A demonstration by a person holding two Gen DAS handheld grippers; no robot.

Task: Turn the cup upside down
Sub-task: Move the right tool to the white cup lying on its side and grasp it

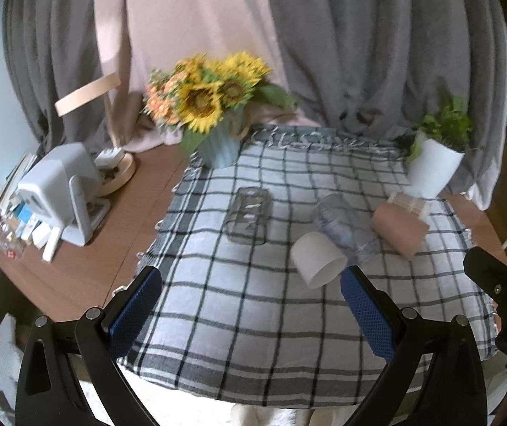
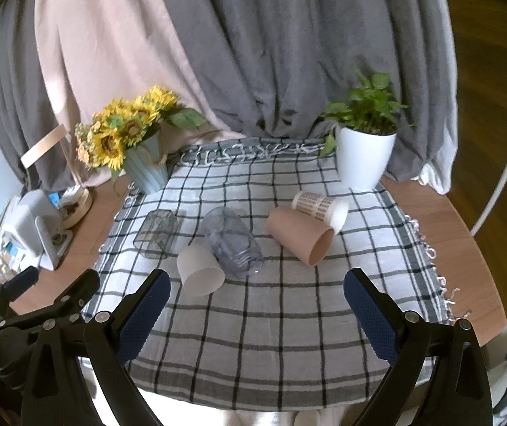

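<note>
Five cups are seen lying on their sides on the checked cloth [image 1: 253, 319] in the left wrist view: a smoky glass [image 1: 250, 214], a white cup [image 1: 319, 260], a clear ribbed cup [image 1: 345, 229], a brown cup [image 1: 399, 229] and a patterned cup [image 1: 409, 203] behind it. The left gripper [image 1: 250, 284] is held wide apart and empty above the near cloth, well short of them, probably so that a cup can be chosen first (which one is meant cannot be told). The sunflower pot [image 1: 219, 145] and the plant pot [image 1: 431, 167] are set at the cloth's far corners, likely to keep the middle free.

From the right wrist view the white cup [image 2: 200, 269] is shown touching the clear ribbed cup [image 2: 234, 241], its mouth turned toward the camera, so a grasp across its wall seems possible. The right gripper [image 2: 257, 291] is likewise spread wide, with nothing in it. Rows of small marks are printed on the patterned cup [image 2: 315, 206], too fine to be read; no brand is legible anywhere.
</note>
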